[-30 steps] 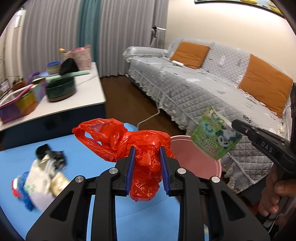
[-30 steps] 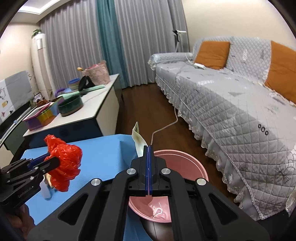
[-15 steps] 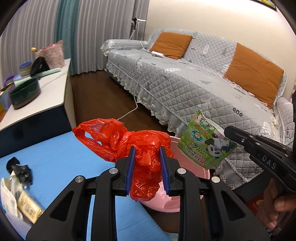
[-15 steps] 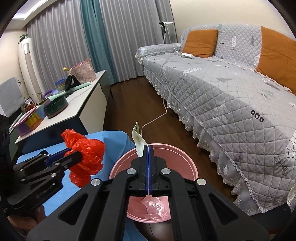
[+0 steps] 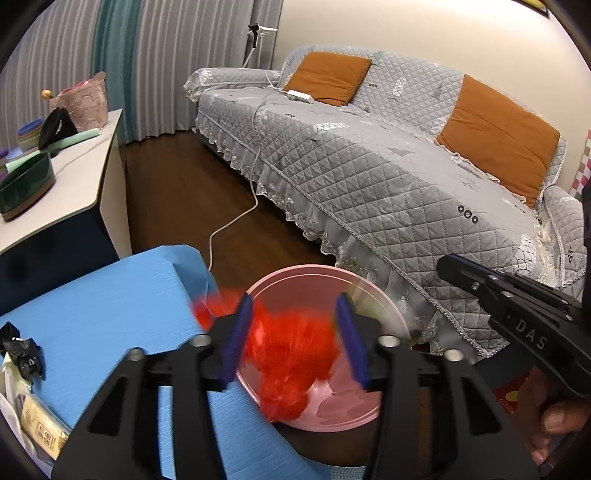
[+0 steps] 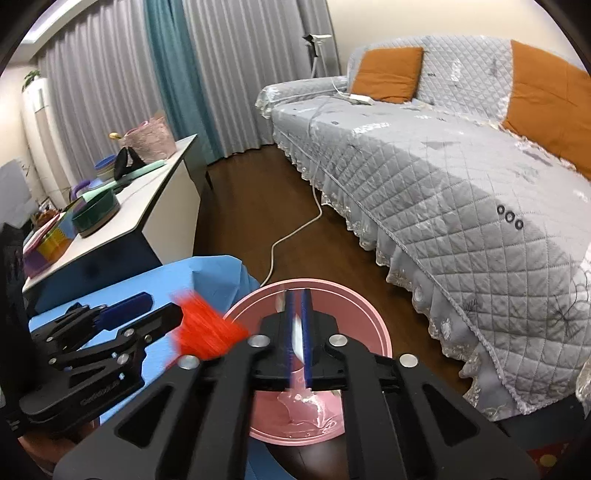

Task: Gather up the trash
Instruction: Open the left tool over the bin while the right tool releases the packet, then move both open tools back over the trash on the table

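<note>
Dark wood floor (image 5: pixel 177 192) runs between a long sofa (image 5: pixel 369 177) under a grey quilted cover and a white-topped sideboard (image 6: pixel 162 195). Two orange cushions (image 5: pixel 327 77) lean on the sofa's back, a white cable (image 6: pixel 295 232) trails off its seat across the floor. Grey curtains (image 6: pixel 110 92) with a teal one (image 6: pixel 177 74) hang behind, the cream wall (image 5: pixel 424 33) evenly lit.

Left gripper (image 5: pixel 293 338) jaws apart; blurred red bag (image 5: pixel 291 363) between, over pink bin (image 5: pixel 369 291).
</note>
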